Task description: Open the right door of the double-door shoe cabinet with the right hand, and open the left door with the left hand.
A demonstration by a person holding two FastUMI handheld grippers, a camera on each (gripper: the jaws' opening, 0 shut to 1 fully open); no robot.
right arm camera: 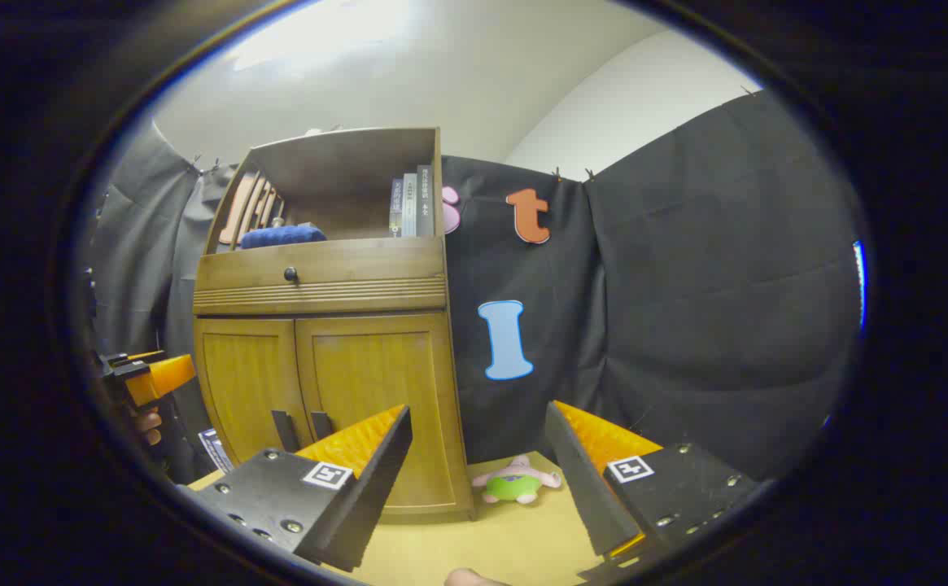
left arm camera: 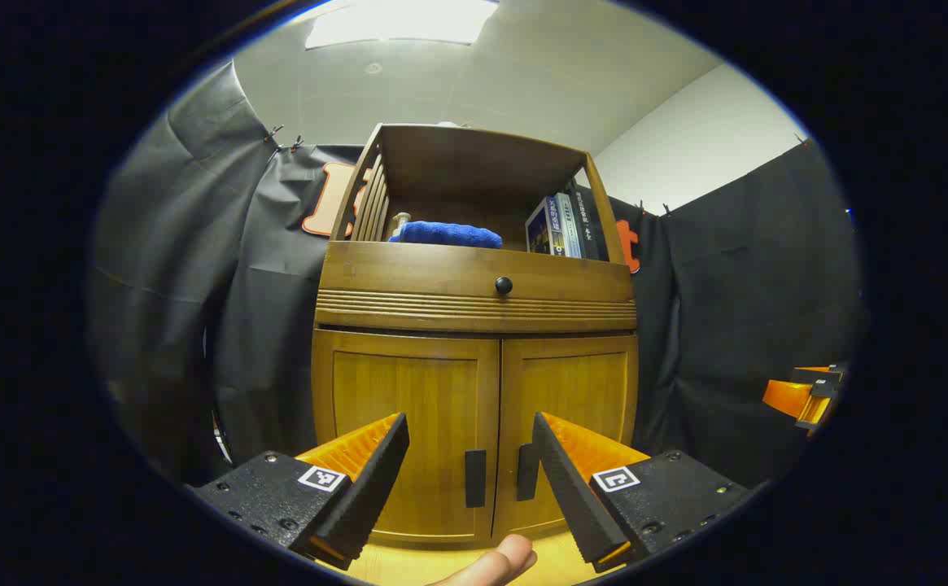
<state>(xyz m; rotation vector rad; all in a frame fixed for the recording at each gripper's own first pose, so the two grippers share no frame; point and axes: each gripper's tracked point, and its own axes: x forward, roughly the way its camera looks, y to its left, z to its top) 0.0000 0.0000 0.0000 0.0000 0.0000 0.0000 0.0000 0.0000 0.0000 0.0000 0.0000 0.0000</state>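
Two grippers, both spread wide and holding nothing. Left gripper [left arm camera: 470, 443] hangs in front of the shoe cabinet [left arm camera: 478, 309], fingers parted and apart from the wood, framing the seam between the two doors; a fingertip [left arm camera: 500, 561] of the holding hand shows at the bottom edge. Right gripper [right arm camera: 478, 439] is likewise released, fingers spread, touching nothing, aimed past the cabinet's right front corner toward the black cloth wall [right arm camera: 685, 285]. Each gripper can be seen off to the side from the other's camera. Cabinet stands upright on a yellow floor [right arm camera: 506, 529], long axis vertical, front facing the person. Two doors, both closed and flush: left door [left arm camera: 405, 415], right door [left arm camera: 573, 399]. Two dark handles, one per door, vertical bars flanking the centre seam low down: left handle [left arm camera: 475, 478], right handle [left arm camera: 526, 471]. Above the doors, one drawer front with one round black knob [left arm camera: 504, 285]. Above that, one open shelf holding one blue folded cloth [left arm camera: 446, 234] lying flat and a short row of books [left arm camera: 561, 228] standing upright at the right end; exact book count unclear. One small plush toy [right arm camera: 516, 482], pink and green, lies on the floor just beside the cabinet's right side.
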